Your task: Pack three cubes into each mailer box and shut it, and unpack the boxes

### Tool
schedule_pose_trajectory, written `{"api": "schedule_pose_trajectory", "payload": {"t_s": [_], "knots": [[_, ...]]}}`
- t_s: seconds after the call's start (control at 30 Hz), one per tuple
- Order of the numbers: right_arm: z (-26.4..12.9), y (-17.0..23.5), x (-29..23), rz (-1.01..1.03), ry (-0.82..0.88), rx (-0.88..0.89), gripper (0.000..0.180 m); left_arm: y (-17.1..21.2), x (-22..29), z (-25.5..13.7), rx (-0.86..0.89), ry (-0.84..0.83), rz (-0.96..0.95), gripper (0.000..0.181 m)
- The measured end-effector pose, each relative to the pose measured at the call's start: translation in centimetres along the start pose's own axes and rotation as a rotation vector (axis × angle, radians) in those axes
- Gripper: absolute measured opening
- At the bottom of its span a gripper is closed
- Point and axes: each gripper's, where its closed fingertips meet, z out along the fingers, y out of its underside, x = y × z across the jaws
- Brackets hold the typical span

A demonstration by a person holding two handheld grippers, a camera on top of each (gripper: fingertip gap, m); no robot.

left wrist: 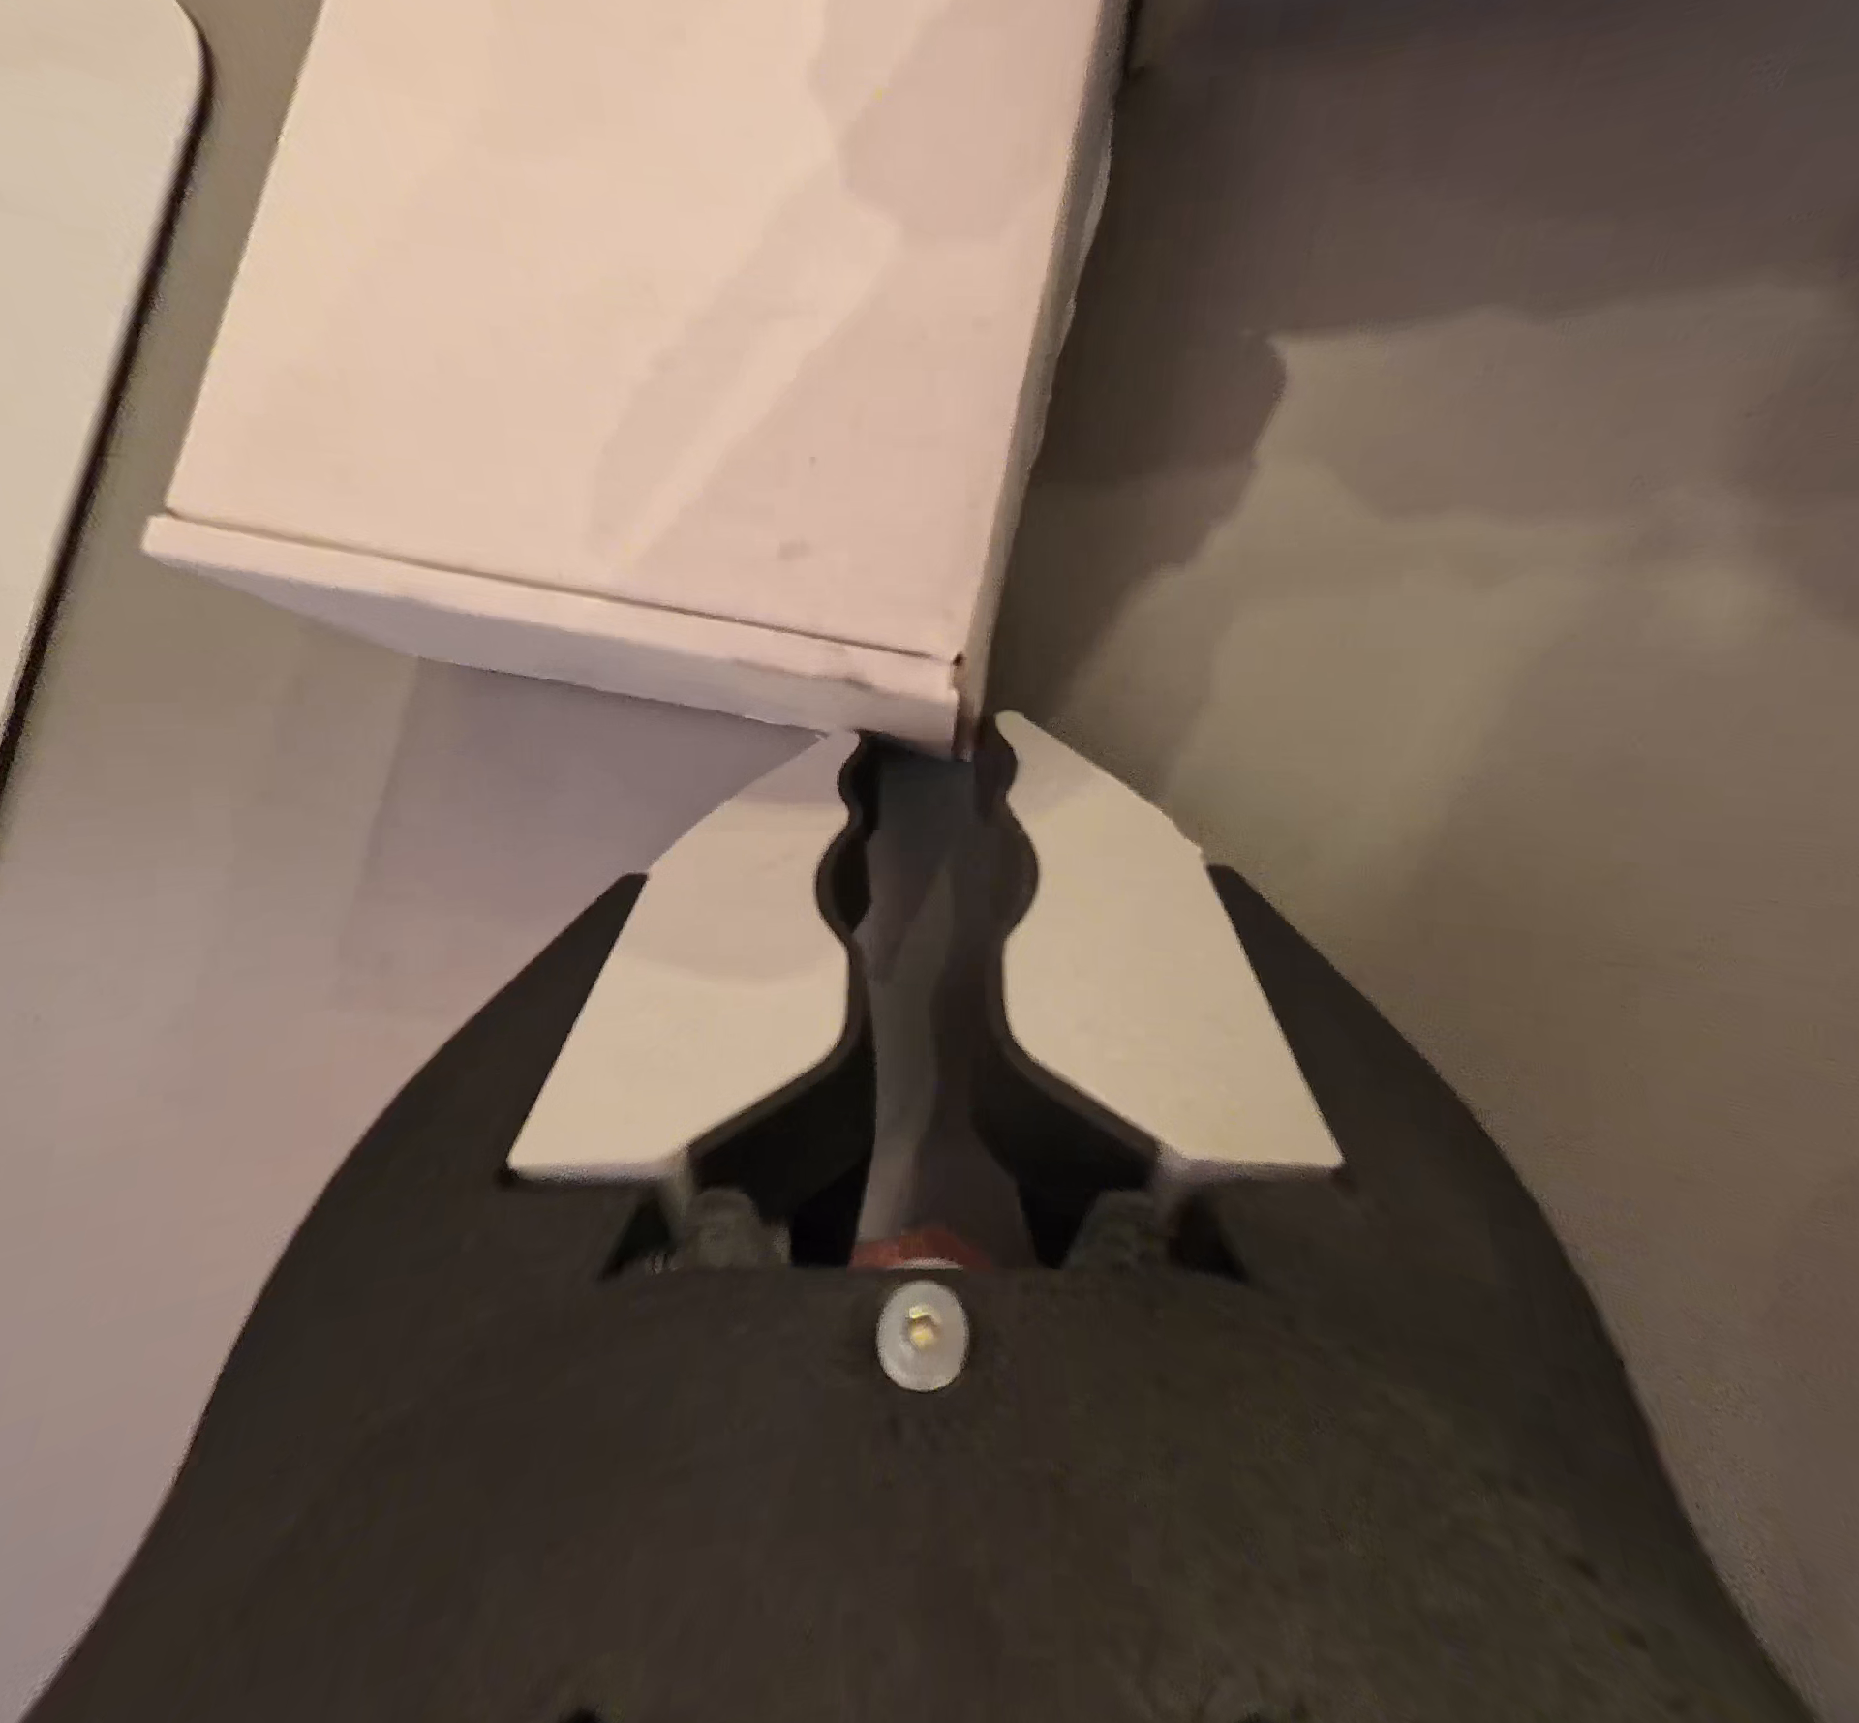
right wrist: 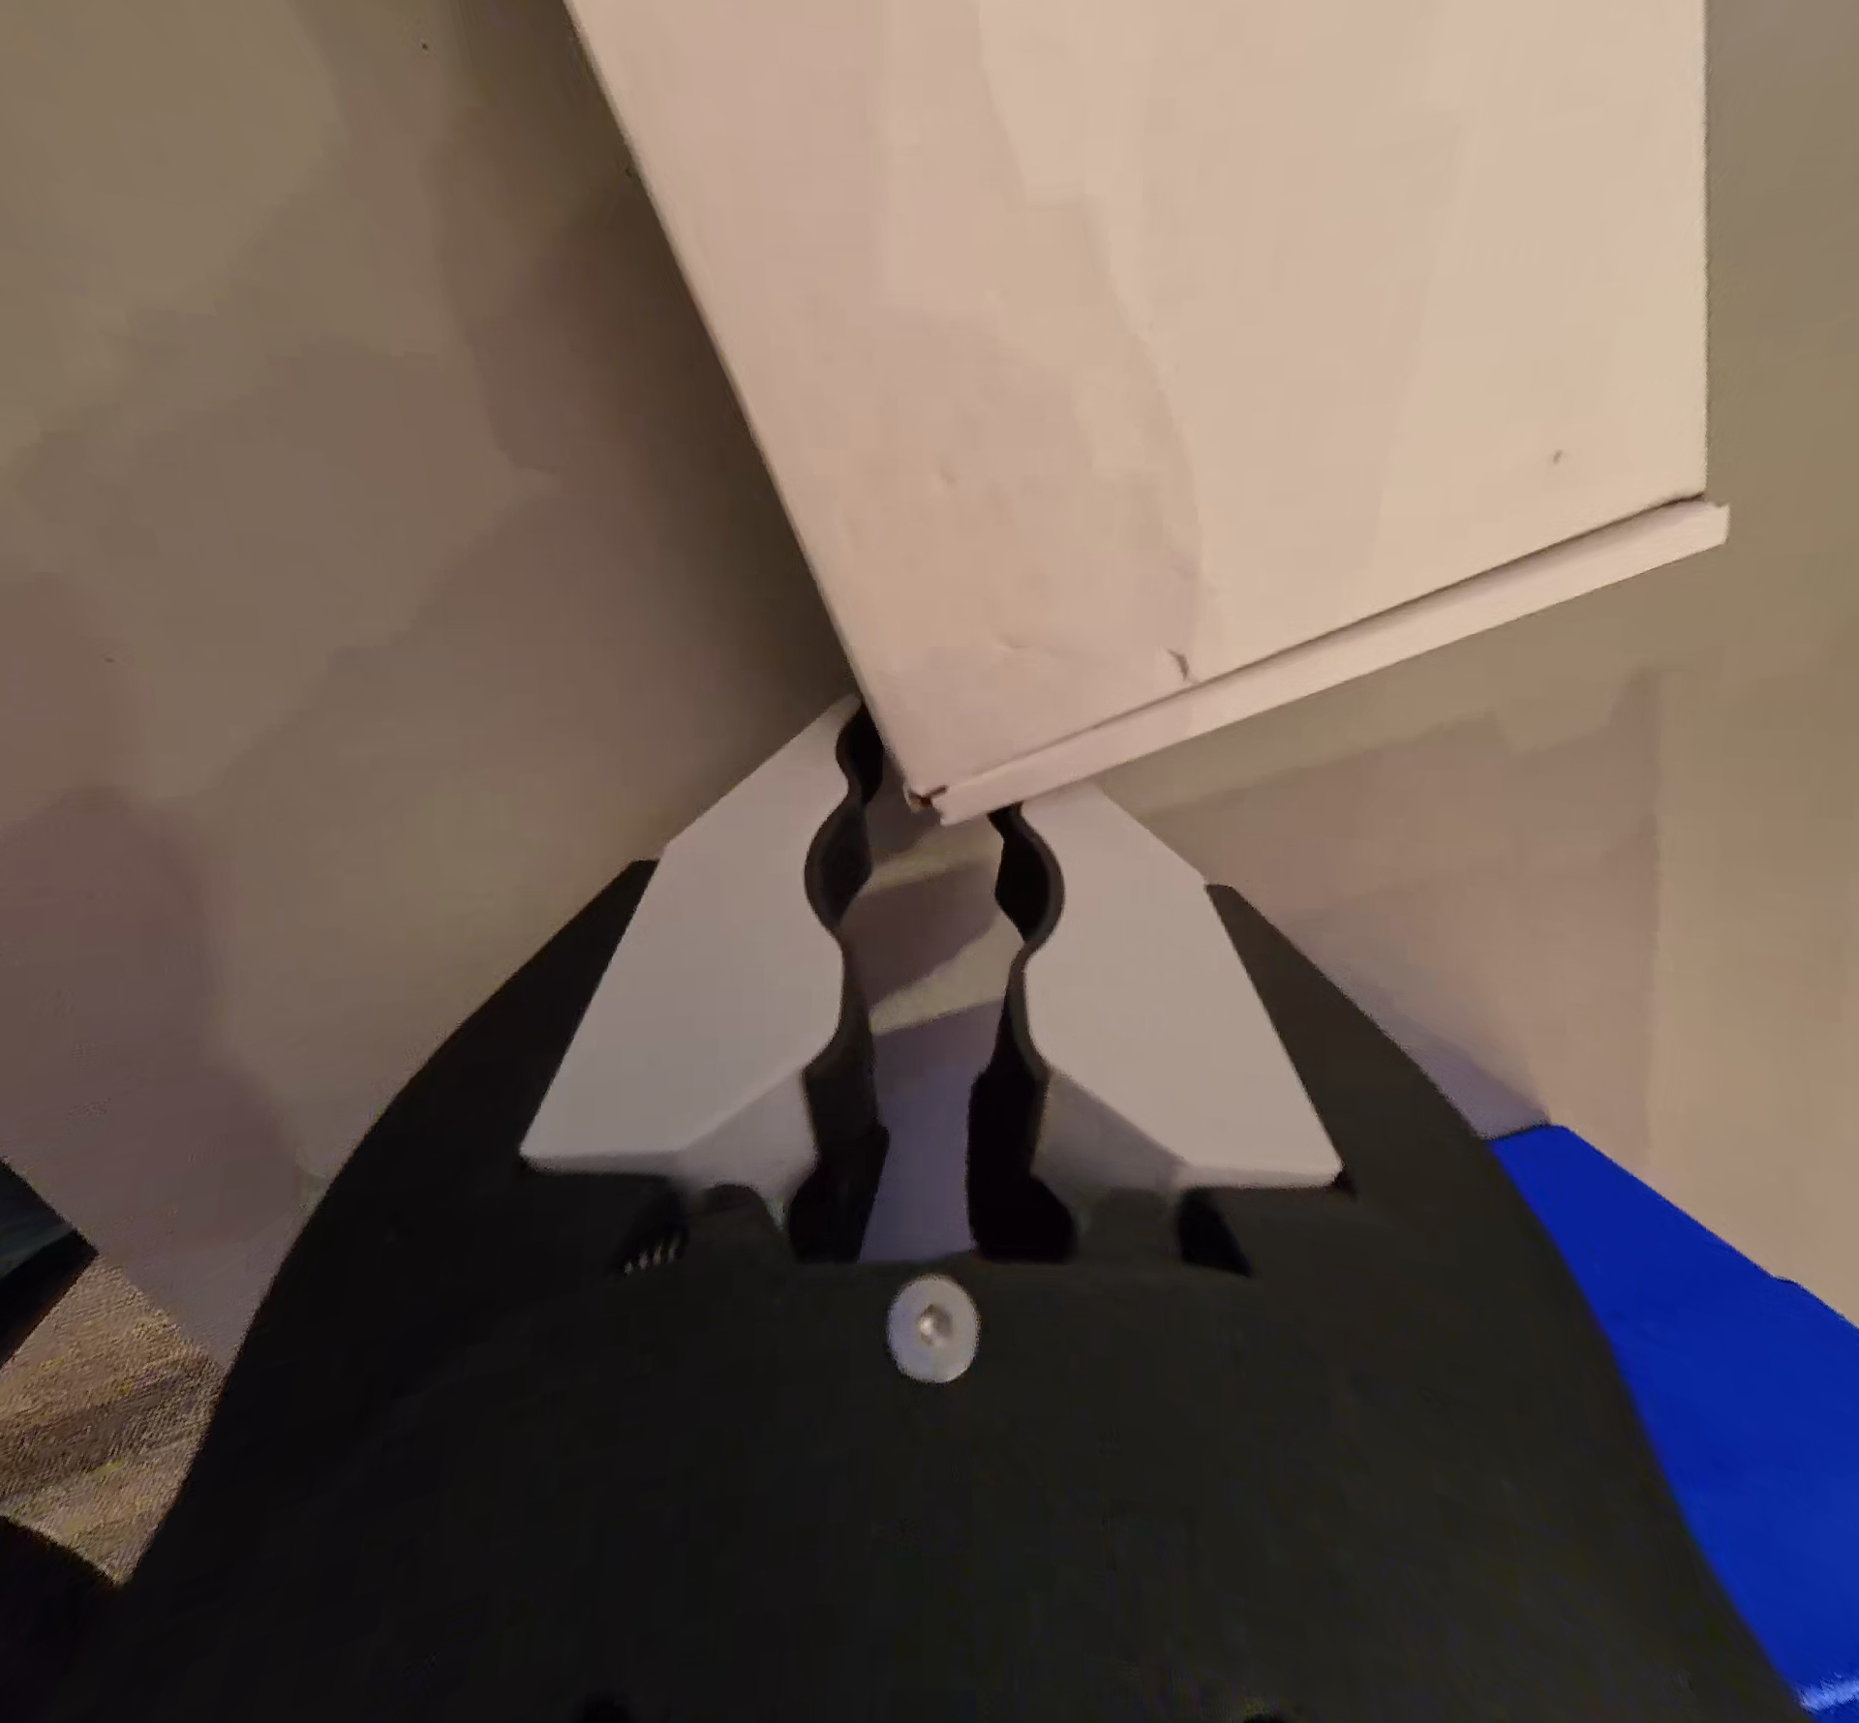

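Left wrist view shows a closed white mailer box (left wrist: 644, 287) on the grey table (left wrist: 1509, 568), contents hidden. Its near right corner sits between the left gripper (left wrist: 920, 734) tips, jaws narrowly parted around it. Right gripper (right wrist: 931, 785) likewise straddles the box's near left corner. A white board (left wrist: 80, 267) lies beside the box; a blue object (right wrist: 1710, 1373) shows low right.

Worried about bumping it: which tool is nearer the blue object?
Right, as far as these views show. The blue object lies just beside the right tool, low on its right. The left tool sits at a white box corner, with no blue in view.
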Motion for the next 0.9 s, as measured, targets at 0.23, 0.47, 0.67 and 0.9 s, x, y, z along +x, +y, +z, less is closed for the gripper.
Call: {"api": "schedule_pose_trajectory", "payload": {"t_s": [0.23, 0.47, 0.67, 0.9], "knots": [[-0.2, 0.0, 0.3, 0.047, 0.032, 0.032, 0.020, -0.1, -0.3, 0.1, 0.005, -0.018, -0.036, 0.022], [-0.7, -0.2, 0.7, 0.040, 0.036, 0.025, 0.042, -0.5, 0.3, 0.5, -0.001, 0.018, -0.078, 0.055], [-0.5, -0.4, 1.4, 0.084, 0.064, 0.034, 0.019, -0.5, -1.5, 0.6, -0.002, -0.087, -0.117, 0.018], [-0.7, -0.5, 1.4, 0.084, 0.095, 0.034, 0.018, -0.4, -1.8, 0.6, -0.040, -0.099, -0.123, 0.017]]}}
